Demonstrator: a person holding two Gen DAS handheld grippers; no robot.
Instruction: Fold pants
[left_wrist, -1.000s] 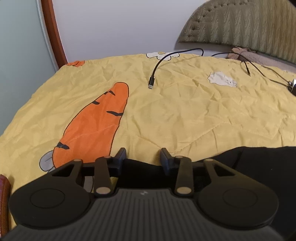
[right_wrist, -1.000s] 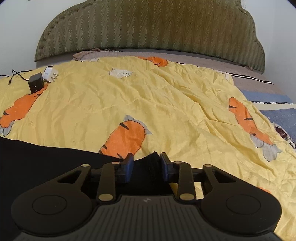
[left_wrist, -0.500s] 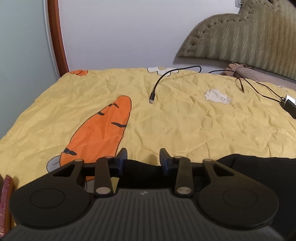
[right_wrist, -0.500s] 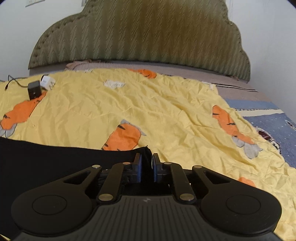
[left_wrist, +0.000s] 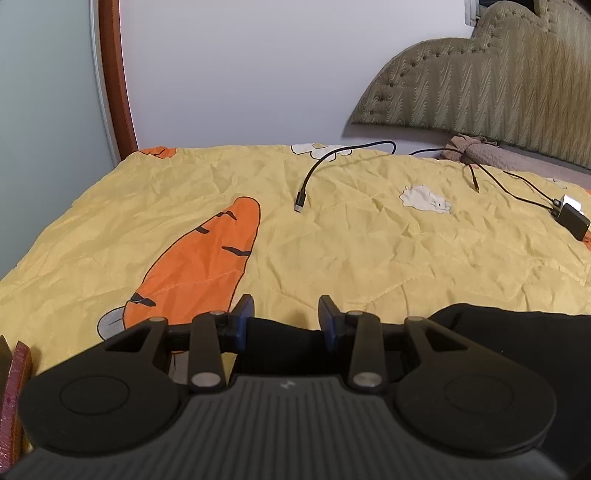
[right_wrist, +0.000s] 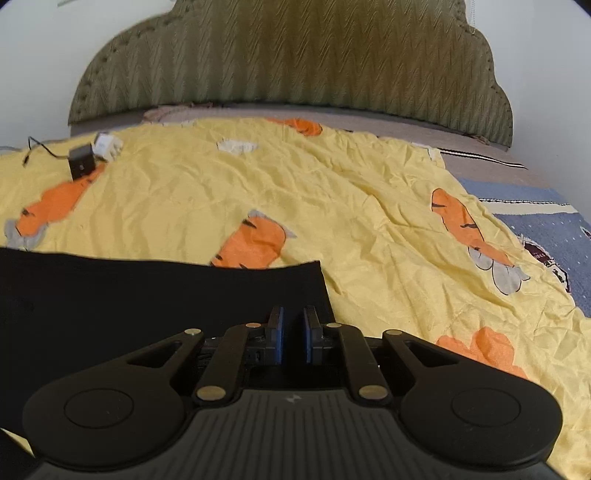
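No brand name or readable writing shows; the grooved body of each gripper bears only a small pale mark. Nearest, the left gripper (left_wrist: 286, 314) tilts down over the black pants (left_wrist: 517, 332), jaws apart with cloth between them, while the right gripper (right_wrist: 293, 334) has just closed its jaws narrowly on the pants' corner. Beyond the pants lie the yellow carrot-print quilt (right_wrist: 332, 192), a charger (right_wrist: 81, 166) with its cable (left_wrist: 314, 173), and farthest the green headboard (right_wrist: 295, 59).
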